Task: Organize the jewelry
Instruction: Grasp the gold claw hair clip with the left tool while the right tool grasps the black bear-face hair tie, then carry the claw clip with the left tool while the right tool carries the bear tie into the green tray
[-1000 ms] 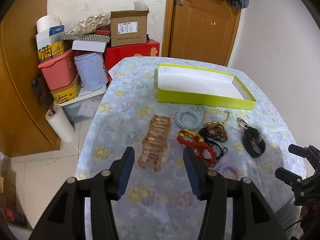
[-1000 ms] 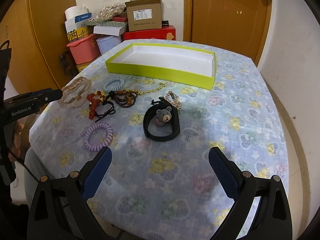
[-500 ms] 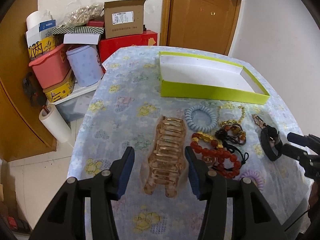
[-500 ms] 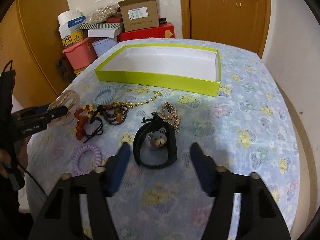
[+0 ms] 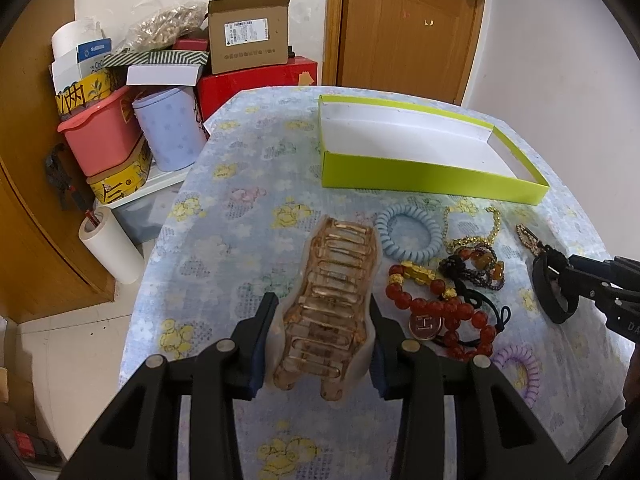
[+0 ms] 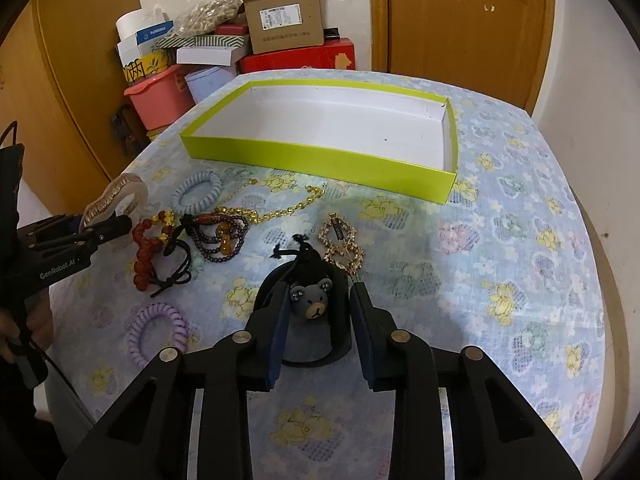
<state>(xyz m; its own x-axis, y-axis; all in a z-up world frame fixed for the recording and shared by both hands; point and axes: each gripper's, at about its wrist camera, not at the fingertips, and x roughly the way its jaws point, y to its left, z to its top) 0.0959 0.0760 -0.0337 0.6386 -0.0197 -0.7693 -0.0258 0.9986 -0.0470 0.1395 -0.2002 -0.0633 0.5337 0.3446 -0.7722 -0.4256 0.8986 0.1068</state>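
My left gripper (image 5: pixel 322 316) has its jaws against both sides of a clear amber hair claw clip (image 5: pixel 332 300) lying on the floral tablecloth. My right gripper (image 6: pixel 318 312) straddles a black bear hair band (image 6: pixel 310 304), jaws close on either side; contact is unclear. An empty lime-green box (image 6: pixel 320 156) sits behind. Between lie a blue coil hair tie (image 5: pixel 408 236), a red bead bracelet (image 5: pixel 436 312), a dark bead bracelet (image 6: pixel 220 236), a gold chain (image 6: pixel 280 212), a gold clip (image 6: pixel 340 240) and a purple coil tie (image 6: pixel 158 332).
The table (image 5: pixel 224 216) ends close on the left, with floor below. Stacked boxes and tubs (image 5: pixel 160 92) stand beyond the far left corner, a paper roll (image 5: pixel 112 244) on the floor, a wooden door (image 5: pixel 404 28) behind.
Both grippers moved forward and down. The left jaws closed in onto the hair claw clip. The right jaws narrowed from wide open around the bear hair band.
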